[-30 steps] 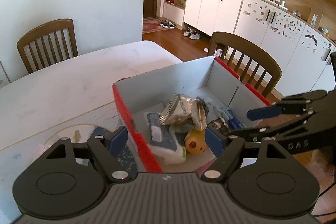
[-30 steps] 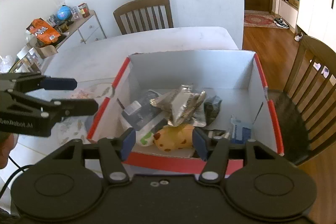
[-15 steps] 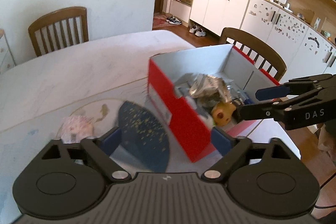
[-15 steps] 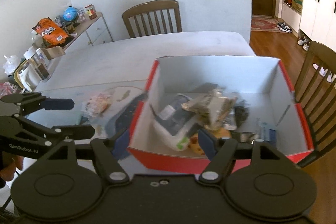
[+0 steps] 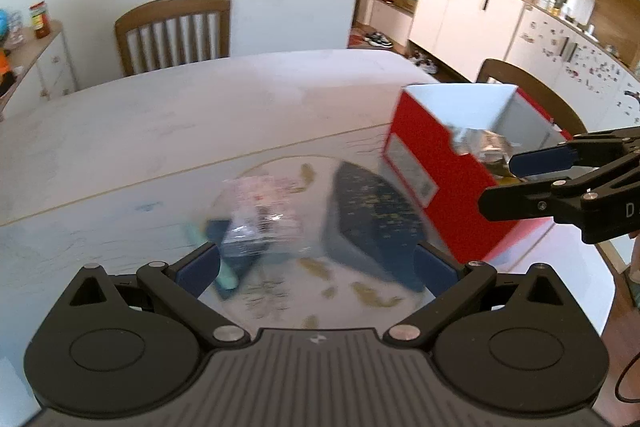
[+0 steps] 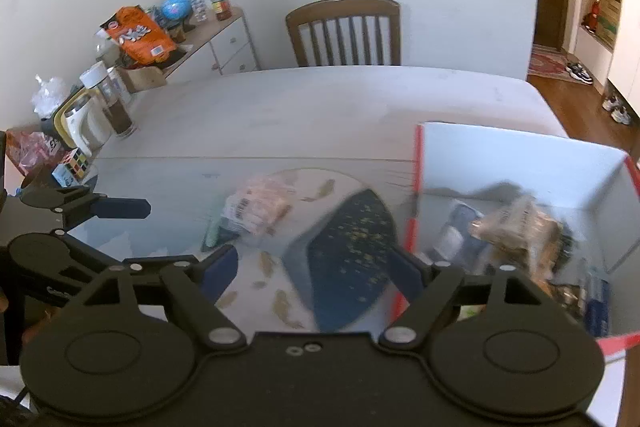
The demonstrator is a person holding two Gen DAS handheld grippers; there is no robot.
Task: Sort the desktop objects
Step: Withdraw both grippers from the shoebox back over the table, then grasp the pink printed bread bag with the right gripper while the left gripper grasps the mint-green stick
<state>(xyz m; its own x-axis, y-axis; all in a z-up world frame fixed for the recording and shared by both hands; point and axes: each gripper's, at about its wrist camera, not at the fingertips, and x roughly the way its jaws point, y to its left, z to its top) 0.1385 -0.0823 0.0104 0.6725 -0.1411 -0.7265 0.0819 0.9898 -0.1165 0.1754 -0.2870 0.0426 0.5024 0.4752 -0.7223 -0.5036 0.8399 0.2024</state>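
A red box with a white inside stands on the table's right side, holding a silver foil bag and other blurred items. Left of it on the table lie a dark blue case with gold specks, a pink clear-wrapped packet and a teal stick. My left gripper hovers over the packet and the case, its jaws opening and empty. My right gripper hangs above the case, its jaws also opening and empty; it also shows beside the box.
A round fish-patterned mat lies under the items. A Rubik's cube, a kettle and a jar crowd the table's left edge. A wooden chair stands at the far side, another behind the box.
Both grippers have swung left, away from over the box to above the mat with the case and packet. Both pairs of jaws have spread wider. The box now sits at the right.
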